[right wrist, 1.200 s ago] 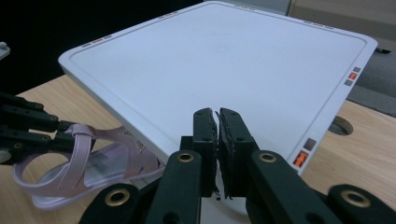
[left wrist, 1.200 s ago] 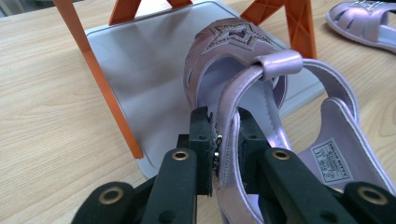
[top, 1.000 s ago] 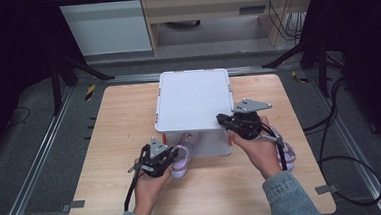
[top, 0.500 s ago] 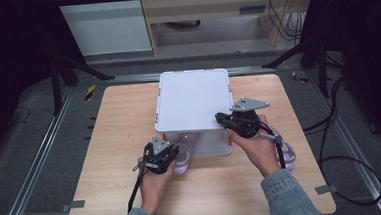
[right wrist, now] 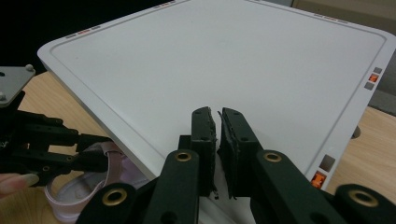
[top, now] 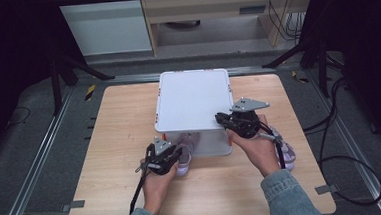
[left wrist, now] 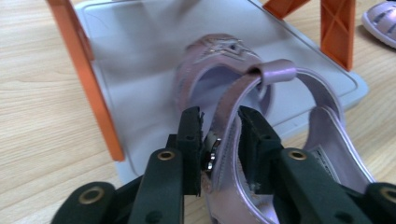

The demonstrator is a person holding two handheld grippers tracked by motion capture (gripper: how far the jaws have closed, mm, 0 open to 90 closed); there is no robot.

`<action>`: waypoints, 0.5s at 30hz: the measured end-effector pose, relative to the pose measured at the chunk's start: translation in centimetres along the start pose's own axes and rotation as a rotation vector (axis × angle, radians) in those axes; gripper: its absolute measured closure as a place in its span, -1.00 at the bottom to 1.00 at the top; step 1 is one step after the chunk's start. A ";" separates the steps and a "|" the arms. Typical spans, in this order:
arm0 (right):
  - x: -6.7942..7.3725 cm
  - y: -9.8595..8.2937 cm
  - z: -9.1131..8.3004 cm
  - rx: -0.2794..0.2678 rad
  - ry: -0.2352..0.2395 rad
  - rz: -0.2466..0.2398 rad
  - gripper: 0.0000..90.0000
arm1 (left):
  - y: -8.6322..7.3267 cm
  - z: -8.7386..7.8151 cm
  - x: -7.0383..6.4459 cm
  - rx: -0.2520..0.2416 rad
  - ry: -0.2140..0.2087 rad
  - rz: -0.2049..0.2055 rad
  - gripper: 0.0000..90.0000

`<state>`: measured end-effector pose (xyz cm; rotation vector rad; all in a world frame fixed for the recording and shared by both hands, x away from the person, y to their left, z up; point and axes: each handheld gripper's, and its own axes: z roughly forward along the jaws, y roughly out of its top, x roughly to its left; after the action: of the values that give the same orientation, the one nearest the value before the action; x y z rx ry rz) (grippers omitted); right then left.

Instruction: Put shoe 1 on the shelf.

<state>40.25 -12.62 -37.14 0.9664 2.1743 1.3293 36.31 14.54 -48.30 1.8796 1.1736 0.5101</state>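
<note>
Since a moment ago the left gripper (top: 174, 155) has pushed the lilac sandal (left wrist: 243, 116) farther under the white rack (top: 193, 100). Pearly, with a buckled strap, the sandal lies toe-first on the rack's grey lower shelf (left wrist: 140, 60); the jaws pinch that strap. Over the rack's top the right gripper (right wrist: 218, 125) hangs nearly closed, empty. A second sandal (top: 287, 154) shows beside the right hand in the high view.

A pale wooden table (top: 120, 142) is seen set on a dark grey floor (top: 26, 162), with metal rails (top: 41, 156) run along both sides. Black stand legs (top: 71, 69) are planted behind it, black cables (top: 341, 143) are trailed at right, and a white cabinet (top: 103, 27) is lit beyond.
</note>
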 end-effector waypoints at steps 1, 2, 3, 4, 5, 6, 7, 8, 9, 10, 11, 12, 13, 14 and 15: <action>0.0 0.0 0.0 0.000 0.000 0.000 0.86 | 0.0 0.0 0.0 -0.005 -0.005 -0.004 0.52; 0.0 0.0 0.0 -0.001 -0.001 0.000 0.85 | 0.1 0.0 -0.1 -0.010 -0.007 -0.003 0.47; 0.0 0.0 0.0 -0.001 -0.001 0.000 0.85 | 0.1 0.0 -0.1 -0.011 -0.010 -0.002 0.45; 0.0 0.0 0.0 -0.001 -0.001 -0.001 0.85 | 0.1 0.0 -0.1 -0.010 -0.014 -0.005 0.45; 0.0 0.0 0.0 -0.001 -0.001 0.000 0.85 | 0.1 0.0 0.0 -0.007 -0.018 -0.008 0.45; 0.0 0.0 0.0 -0.001 -0.001 -0.002 0.85 | 0.1 0.1 -0.1 -0.009 -0.029 -0.019 0.46; 0.0 0.0 0.0 -0.002 -0.001 0.001 0.85 | 0.1 0.2 -0.1 -0.009 -0.033 -0.017 0.45; 0.0 0.0 0.1 -0.003 -0.001 0.001 0.85 | 0.2 0.2 -0.1 -0.012 -0.025 -0.007 0.45; 0.0 0.0 0.1 -0.003 -0.001 0.002 0.85 | 0.1 0.2 -0.1 -0.014 -0.026 -0.007 0.45; 0.0 0.0 0.1 -0.003 0.000 0.002 0.85 | 0.1 0.2 -0.1 -0.013 -0.026 -0.007 0.45; 0.0 0.0 0.1 -0.003 0.000 0.002 0.84 | 0.1 0.2 0.0 -0.015 -0.026 -0.005 0.43; -0.1 0.0 0.1 -0.002 -0.001 0.001 0.84 | 0.2 0.2 0.0 -0.017 -0.024 0.000 0.40; -0.1 0.0 0.1 -0.002 -0.001 0.000 0.84 | 0.2 0.1 0.0 -0.019 -0.021 0.006 0.39; -0.1 0.0 0.1 -0.002 -0.001 0.000 0.84 | 0.2 0.0 0.0 -0.022 -0.018 0.009 0.37; -0.1 0.0 0.1 -0.002 -0.002 0.000 0.84 | 0.2 -0.1 0.0 -0.022 -0.020 0.016 0.36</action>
<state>40.35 -12.62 -37.17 0.9657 2.1712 1.3302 36.32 14.55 -48.09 1.8726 1.1362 0.5106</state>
